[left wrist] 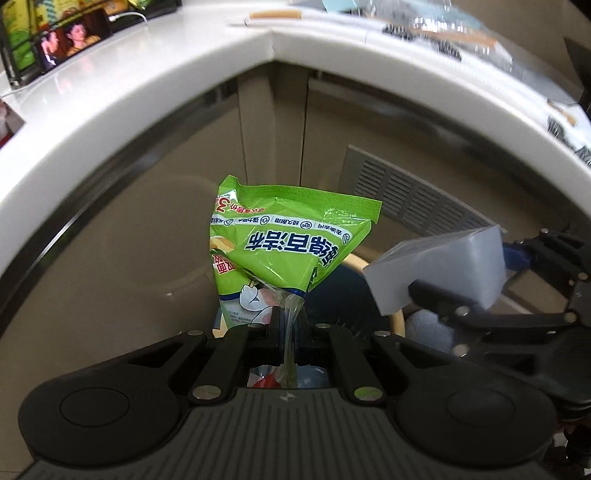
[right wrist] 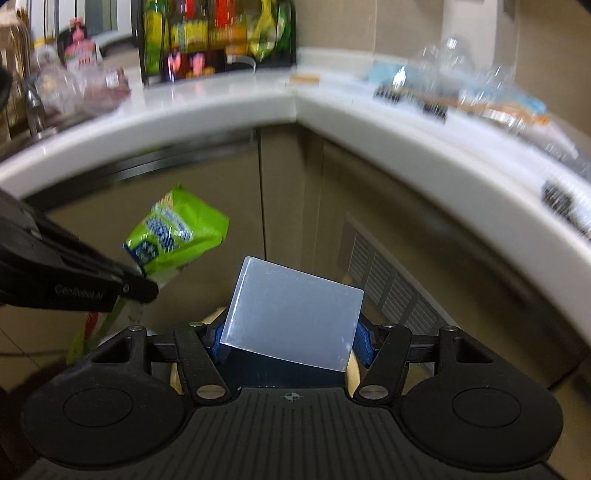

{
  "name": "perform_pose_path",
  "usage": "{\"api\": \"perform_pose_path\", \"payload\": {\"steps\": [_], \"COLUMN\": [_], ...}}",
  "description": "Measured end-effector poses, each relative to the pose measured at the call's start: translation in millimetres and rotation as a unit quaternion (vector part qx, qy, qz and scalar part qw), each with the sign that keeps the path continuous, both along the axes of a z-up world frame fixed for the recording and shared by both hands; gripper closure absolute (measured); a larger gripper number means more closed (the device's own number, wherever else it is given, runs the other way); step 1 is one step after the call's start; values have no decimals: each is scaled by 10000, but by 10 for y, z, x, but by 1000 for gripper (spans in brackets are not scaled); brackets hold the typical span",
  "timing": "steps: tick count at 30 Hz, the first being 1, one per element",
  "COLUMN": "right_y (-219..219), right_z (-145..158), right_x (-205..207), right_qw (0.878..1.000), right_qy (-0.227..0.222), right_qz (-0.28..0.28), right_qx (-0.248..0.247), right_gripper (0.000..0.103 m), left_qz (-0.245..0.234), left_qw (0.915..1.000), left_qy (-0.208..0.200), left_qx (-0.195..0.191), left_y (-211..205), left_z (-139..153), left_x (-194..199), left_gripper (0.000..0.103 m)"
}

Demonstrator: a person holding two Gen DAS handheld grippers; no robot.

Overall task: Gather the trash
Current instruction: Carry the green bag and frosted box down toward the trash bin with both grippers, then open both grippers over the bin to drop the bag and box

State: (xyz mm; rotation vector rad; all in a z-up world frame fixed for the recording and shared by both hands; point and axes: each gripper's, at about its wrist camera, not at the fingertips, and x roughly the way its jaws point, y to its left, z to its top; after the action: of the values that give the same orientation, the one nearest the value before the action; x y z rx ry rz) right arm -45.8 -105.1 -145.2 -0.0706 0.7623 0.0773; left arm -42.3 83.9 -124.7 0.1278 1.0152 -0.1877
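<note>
The left gripper (left wrist: 286,325) pinches the crinkly green plastic wrapper (left wrist: 284,251); the right gripper (right wrist: 291,343) squeezes a pale grey block (right wrist: 293,315). Both hang over the round bin (left wrist: 397,321). Better to open the jaws only when right above it.

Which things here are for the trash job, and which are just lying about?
For the job:
- green wrapper, pinched in the left gripper
- white block, clamped in the right gripper
- bin under both, with a pale rim

Just lying about:
- phone on the counter
- bottle rack
- binder clips
</note>
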Motion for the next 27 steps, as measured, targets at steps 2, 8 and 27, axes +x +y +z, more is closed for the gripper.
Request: {"api": "perform_pose_path", "payload": {"steps": [2, 8, 27], "right_y": [4, 2, 60], "right_z": [-123, -462, -985], "right_x": [48, 194, 470], "right_qw": [9999, 9980, 9896], "right_qy": [146, 618, 1431], "right_qz": [18, -8, -101], "right_qx": [-23, -98, -131], "right_gripper": [38, 38, 38], "left_qz": [3, -74, -118], "left_qw": [9999, 9980, 9878], "left_qy": [143, 598, 1483], "left_qx": [50, 177, 452], "left_y": [-38, -106, -172], "left_z": [-119, -491, -1238], "left_x": [82, 258, 800], "left_gripper": [99, 99, 99]}}
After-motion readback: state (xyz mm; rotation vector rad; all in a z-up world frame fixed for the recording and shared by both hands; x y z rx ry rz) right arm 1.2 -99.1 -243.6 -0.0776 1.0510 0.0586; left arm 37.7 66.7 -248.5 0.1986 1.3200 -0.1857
